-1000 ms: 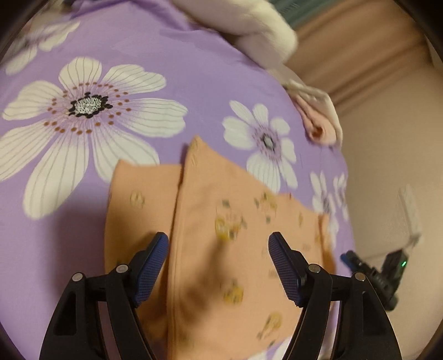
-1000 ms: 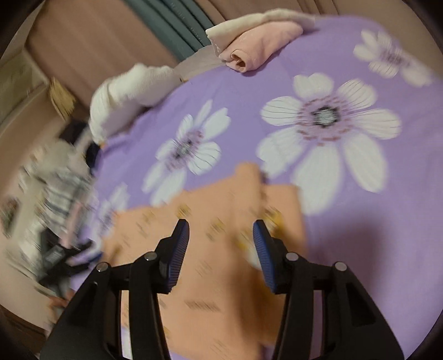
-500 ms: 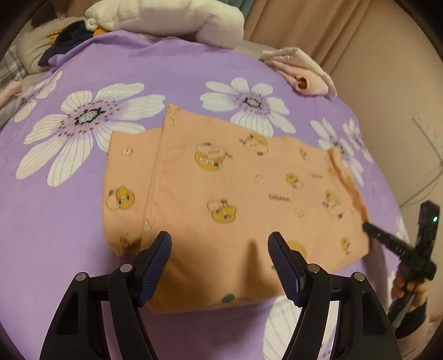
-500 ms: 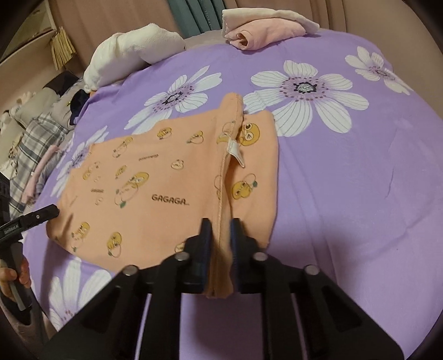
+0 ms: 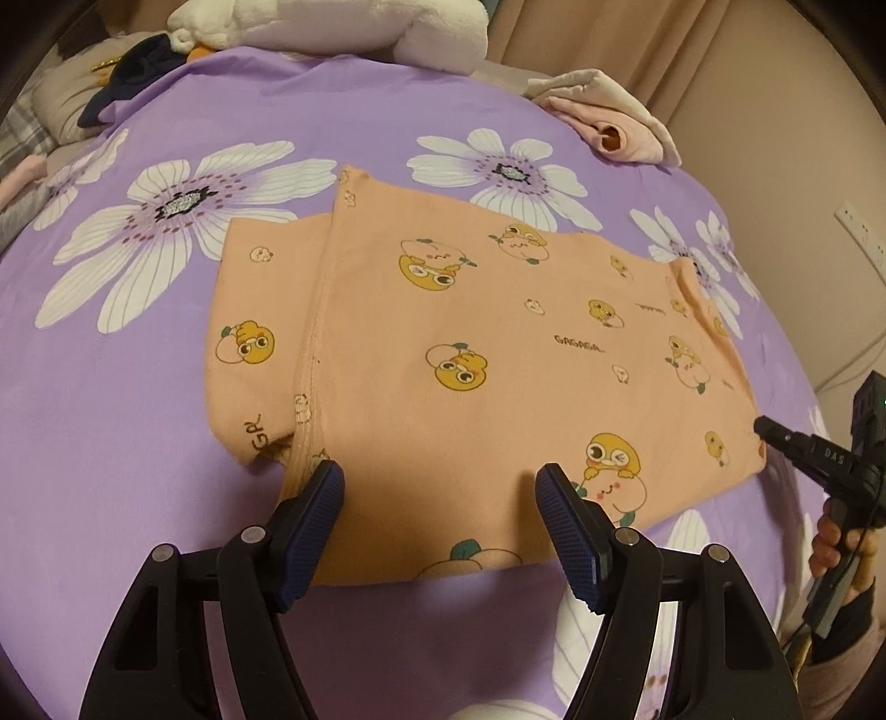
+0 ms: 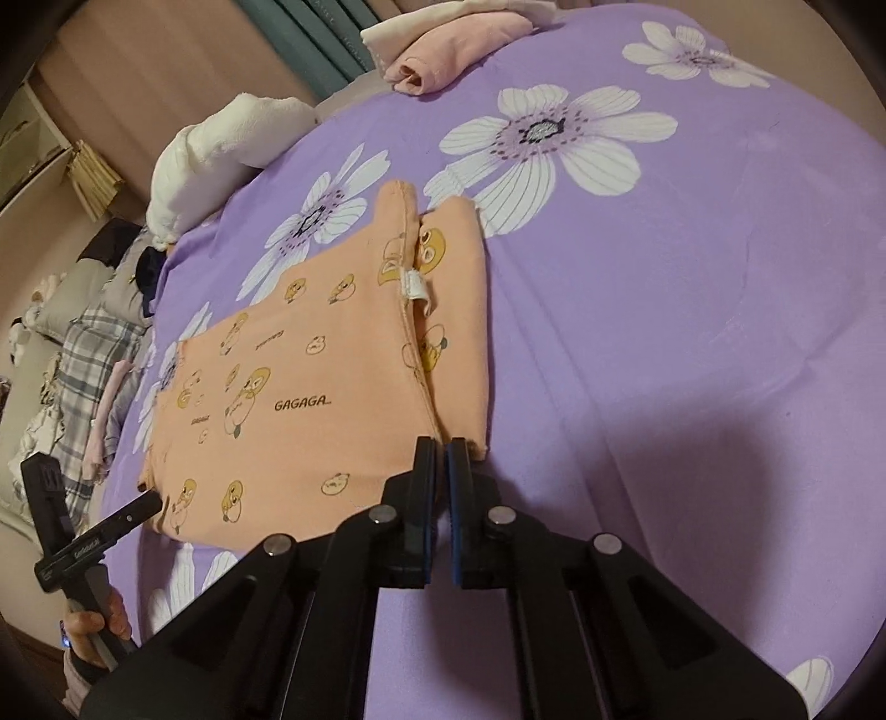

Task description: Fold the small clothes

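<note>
A: Left gripper (image 5: 437, 487), left-wrist view: fingers (image 5: 310, 520) spread wide, holding nothing. They hang over the near edge of the orange garment (image 5: 487, 354), one finger close to the stitched band at its near left, the other further right along the same edge.

B: Why so wide, in your reading?

A: Likely readied to take the near hem. Garment lies flat mid-bed on the purple flowered bedspread (image 5: 111, 421), one layer already turned over the other; a narrower strip shows past the seam on the left.

B: And the right side?

A: Right gripper (image 6: 437, 459), right-wrist view: fingers closed, tips pinching the garment's near corner where the folded band ends. A thin gap shows between the pads lower down. Probably holding that corner so both ends can lift together for the next fold.

B: Anything else about?

A: Far edge of the bed: a rolled pink cloth (image 5: 614, 124), perhaps set aside as done, and a white plush bundle (image 5: 343, 27). Plaid fabric (image 6: 88, 354) off the left side in the right-wrist view.
</note>
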